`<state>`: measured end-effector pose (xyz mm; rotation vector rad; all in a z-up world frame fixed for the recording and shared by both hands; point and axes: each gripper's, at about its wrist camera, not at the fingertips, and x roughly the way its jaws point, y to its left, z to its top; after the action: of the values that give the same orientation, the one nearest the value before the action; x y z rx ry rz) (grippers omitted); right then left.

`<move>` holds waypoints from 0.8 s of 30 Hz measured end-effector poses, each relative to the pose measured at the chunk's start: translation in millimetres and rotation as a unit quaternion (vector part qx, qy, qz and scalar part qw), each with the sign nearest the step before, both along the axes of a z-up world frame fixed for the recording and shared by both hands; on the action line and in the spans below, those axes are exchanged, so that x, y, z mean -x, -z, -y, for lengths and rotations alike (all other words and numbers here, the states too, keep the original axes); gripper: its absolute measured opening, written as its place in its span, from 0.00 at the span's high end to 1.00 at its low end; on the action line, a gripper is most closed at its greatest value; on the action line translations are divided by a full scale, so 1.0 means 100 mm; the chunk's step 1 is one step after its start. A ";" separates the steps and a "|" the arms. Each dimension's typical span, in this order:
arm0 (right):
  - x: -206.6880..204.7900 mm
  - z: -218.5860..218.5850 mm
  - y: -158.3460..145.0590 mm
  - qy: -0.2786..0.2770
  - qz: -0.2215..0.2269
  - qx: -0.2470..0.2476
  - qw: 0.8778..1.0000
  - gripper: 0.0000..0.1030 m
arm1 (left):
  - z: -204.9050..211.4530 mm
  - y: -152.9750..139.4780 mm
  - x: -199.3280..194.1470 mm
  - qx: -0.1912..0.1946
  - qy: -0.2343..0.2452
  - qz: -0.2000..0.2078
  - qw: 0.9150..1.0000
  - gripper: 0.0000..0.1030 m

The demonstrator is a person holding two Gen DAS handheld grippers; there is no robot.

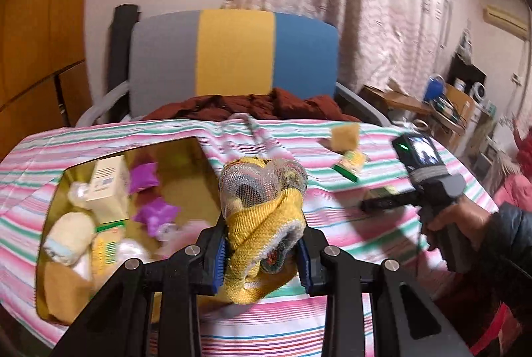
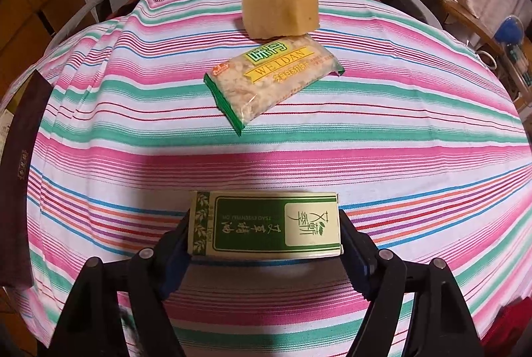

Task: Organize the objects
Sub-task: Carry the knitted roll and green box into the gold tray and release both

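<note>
My left gripper (image 1: pixel 264 260) is shut on a yellow knitted bundle wrapped in mesh (image 1: pixel 262 207), held above the striped cloth just right of the open gold-lined box (image 1: pixel 186 177). The box holds several items, among them purple stars (image 1: pixel 156 212) and a cream carton (image 1: pixel 108 187). My right gripper (image 2: pixel 264 230) is shut on a green and cream box with printed characters (image 2: pixel 266 225), low over the cloth. Farther on lie a snack packet (image 2: pixel 272 79) and a yellow sponge block (image 2: pixel 281 11), also seen in the left wrist view as packet (image 1: pixel 350 162) and sponge (image 1: pixel 345 137).
The table wears a pink, green and white striped cloth (image 2: pixel 399 130). A chair with grey, yellow and blue back (image 1: pixel 232 54) stands behind it with dark red clothing (image 1: pixel 266 107) on the seat. A hand (image 1: pixel 455 220) holds the right gripper's handle. A dark box lid (image 2: pixel 23 157) lies at left.
</note>
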<state>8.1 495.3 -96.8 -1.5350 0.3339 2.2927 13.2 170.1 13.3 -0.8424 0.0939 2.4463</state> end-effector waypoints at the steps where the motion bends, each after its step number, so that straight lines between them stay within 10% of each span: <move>1: -0.01 0.02 -0.01 0.000 -0.001 -0.001 1.000 0.23 | 0.09 0.00 0.04 -0.002 -0.011 0.001 1.000 0.68; 12: -0.03 0.26 -0.13 -0.025 -0.007 -0.017 1.000 0.31 | 0.96 0.07 0.47 -0.016 -0.144 0.025 0.989 0.68; 24: 0.16 1.05 -0.85 -0.110 -0.117 0.059 0.985 0.30 | 1.10 0.17 0.91 -0.044 -0.138 0.072 0.987 0.62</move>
<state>-7.8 390.5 -11.7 -1.4206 0.3851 2.6793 -77.7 59.9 -3.6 -1.0486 -0.1948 2.6102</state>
